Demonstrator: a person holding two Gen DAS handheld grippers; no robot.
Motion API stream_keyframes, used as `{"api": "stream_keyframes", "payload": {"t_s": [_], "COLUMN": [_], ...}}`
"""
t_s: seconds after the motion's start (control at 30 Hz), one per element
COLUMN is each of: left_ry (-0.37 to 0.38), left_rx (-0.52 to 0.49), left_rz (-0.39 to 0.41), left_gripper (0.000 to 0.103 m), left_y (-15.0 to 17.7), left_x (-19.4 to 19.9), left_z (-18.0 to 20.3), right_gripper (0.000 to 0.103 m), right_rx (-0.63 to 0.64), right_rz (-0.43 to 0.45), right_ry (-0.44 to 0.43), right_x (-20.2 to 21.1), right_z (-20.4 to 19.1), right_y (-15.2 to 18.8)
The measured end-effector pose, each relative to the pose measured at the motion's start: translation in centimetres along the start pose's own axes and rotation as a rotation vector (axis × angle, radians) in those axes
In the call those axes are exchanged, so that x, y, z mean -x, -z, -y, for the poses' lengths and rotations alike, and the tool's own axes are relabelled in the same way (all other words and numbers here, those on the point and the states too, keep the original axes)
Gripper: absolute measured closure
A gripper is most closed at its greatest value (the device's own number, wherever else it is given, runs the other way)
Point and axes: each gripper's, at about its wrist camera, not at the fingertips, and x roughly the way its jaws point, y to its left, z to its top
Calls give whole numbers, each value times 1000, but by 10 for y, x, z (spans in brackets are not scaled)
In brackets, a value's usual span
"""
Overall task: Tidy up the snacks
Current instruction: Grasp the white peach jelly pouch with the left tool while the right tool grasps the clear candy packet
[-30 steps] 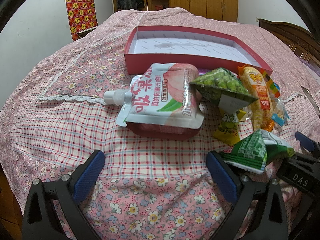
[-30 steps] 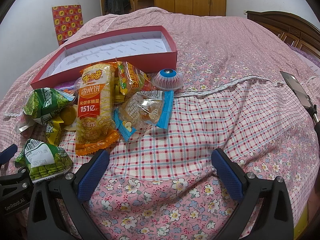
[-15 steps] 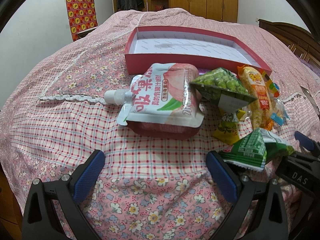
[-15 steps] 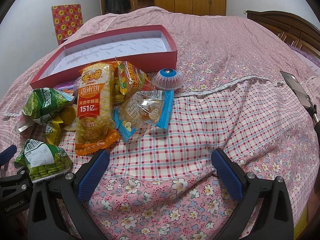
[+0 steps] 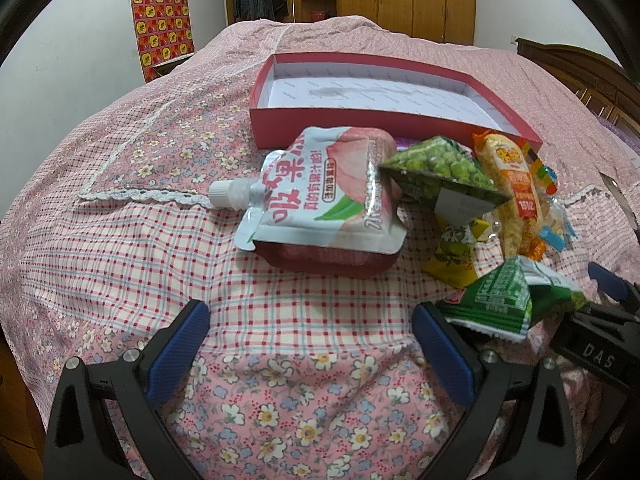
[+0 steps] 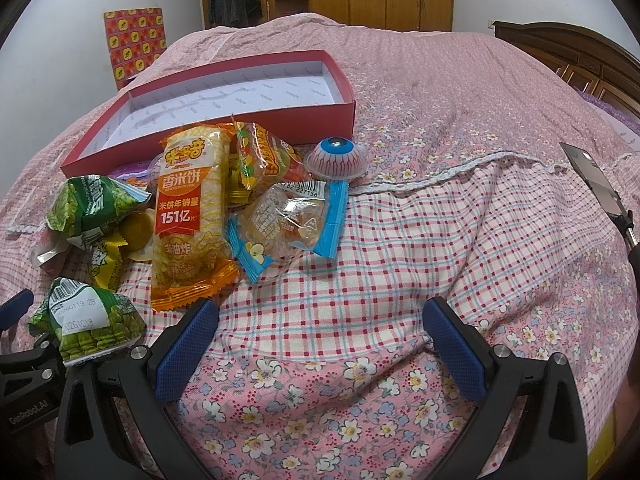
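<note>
In the left wrist view, the left hand-held gripper (image 5: 308,344) sits at the bottom with its blue fingers spread wide and nothing between them. A peach juice pouch (image 5: 324,196) lies in the middle of the frame on the bed (image 5: 120,240). A green pea bag (image 5: 440,172) touches its right side. A red box (image 5: 360,126) sits open behind them.

In the right wrist view, the right hand-held gripper (image 6: 320,344) is also spread wide and holds nothing. A rice cracker pack (image 6: 192,212) lies at center left. An eyeball candy (image 6: 336,158) sits just beside the box's near corner.
</note>
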Motion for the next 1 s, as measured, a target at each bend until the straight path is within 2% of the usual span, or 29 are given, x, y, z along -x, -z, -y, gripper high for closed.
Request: {"api": "stream_keyframes", "payload": {"t_s": [0.3,0.5,0.67,0.9,1.0], "left_ry": [74,73,73,159,141], "left_rx": [10,17,33,84,76], "left_rz": [34,85,72,-6,-19], "left_gripper": [5,6,7,7,7], "left_y": [7,-7,-25,-44,-50], "left_x": [46,66,63,41,28], "left_z": [-13,-19,-26,-25,-21], "right_gripper": [4,5,12,24,29], "right_rx": [-47,-20,55,112,153], "right_rz": [14,36,36,5,-18], "right_ry": [-88,-174,-209,-242,-255], "right_x": [26,43,45,34,26], "right_z": [16,19,16,17,11], "right_y": [-6,-25,-38,-49,-52]}}
